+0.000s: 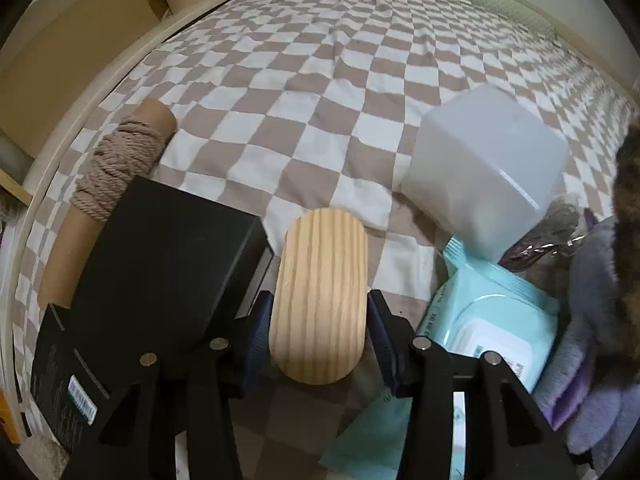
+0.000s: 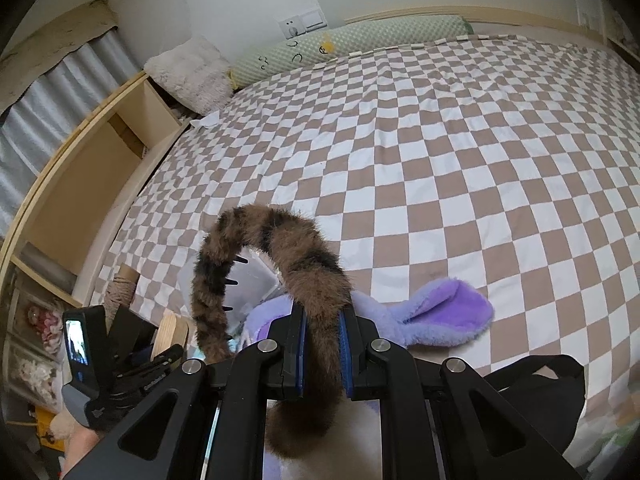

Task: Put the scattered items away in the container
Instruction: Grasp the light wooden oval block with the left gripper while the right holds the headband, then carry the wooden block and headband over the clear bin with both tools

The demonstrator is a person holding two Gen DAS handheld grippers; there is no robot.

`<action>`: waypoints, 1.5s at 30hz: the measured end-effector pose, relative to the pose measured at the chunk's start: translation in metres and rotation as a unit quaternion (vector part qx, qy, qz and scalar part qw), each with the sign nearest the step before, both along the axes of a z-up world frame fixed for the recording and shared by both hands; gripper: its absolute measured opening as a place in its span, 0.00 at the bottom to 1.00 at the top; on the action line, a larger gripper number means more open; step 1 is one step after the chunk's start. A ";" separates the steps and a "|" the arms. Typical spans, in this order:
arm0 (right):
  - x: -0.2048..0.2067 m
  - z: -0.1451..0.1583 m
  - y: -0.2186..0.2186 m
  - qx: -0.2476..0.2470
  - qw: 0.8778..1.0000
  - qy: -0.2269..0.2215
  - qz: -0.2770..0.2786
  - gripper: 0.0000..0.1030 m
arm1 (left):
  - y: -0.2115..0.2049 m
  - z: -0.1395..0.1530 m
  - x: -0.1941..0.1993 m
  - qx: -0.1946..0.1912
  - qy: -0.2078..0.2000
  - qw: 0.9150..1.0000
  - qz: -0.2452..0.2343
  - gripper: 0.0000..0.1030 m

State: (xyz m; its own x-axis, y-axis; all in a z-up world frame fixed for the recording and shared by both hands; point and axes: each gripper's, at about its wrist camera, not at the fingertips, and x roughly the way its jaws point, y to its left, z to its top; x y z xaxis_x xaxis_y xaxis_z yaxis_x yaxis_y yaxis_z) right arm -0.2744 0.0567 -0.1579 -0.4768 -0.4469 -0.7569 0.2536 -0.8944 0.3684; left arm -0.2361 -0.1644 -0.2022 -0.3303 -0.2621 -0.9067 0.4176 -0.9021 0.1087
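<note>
The block [image 1: 320, 296] is showing pale, striped wood grain, smooth and matt. The box [image 1: 486, 168] is looking like frosted plastic. The headband [image 2: 280, 256] is wearing shaggy brown fur. The sheet [image 2: 440, 160] is lying as soft checked cloth.

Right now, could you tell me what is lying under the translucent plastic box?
The plastic box rests tilted on a pale blue wipes pack, with a clear crinkly wrapper beside it. Whatever lies beneath the box's middle is hidden.

Both grippers clamped, low in frame

The left gripper [image 1: 320, 316] pinches a wooden block [image 1: 320, 296]; the right gripper [image 2: 322, 344] squeezes a furry striped headband [image 2: 280, 256] at bottom center.
</note>
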 end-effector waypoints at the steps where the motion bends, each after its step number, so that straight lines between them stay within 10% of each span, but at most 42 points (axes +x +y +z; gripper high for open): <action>1: 0.002 0.002 0.000 0.000 1.000 0.002 0.002 0.14 | 0.001 0.005 0.002 0.002 0.005 1.000 0.000 0.45; 24: 0.084 0.089 0.044 0.009 0.997 0.070 0.001 0.14 | 0.061 0.128 0.068 0.061 0.111 0.989 -0.074 0.44; 45: 0.181 0.176 0.180 -0.058 0.982 0.161 -0.080 0.14 | 0.197 0.217 0.138 0.129 0.205 0.941 -0.238 0.44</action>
State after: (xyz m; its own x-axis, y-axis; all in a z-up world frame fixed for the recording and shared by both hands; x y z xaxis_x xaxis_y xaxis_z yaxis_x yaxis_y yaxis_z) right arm -0.0932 0.2372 0.0184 -0.7543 -0.4213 -0.5035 0.2335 -0.8889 0.3940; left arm -0.0985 0.0327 0.0150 -0.6906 0.2147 -0.6906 -0.0803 -0.9718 -0.2217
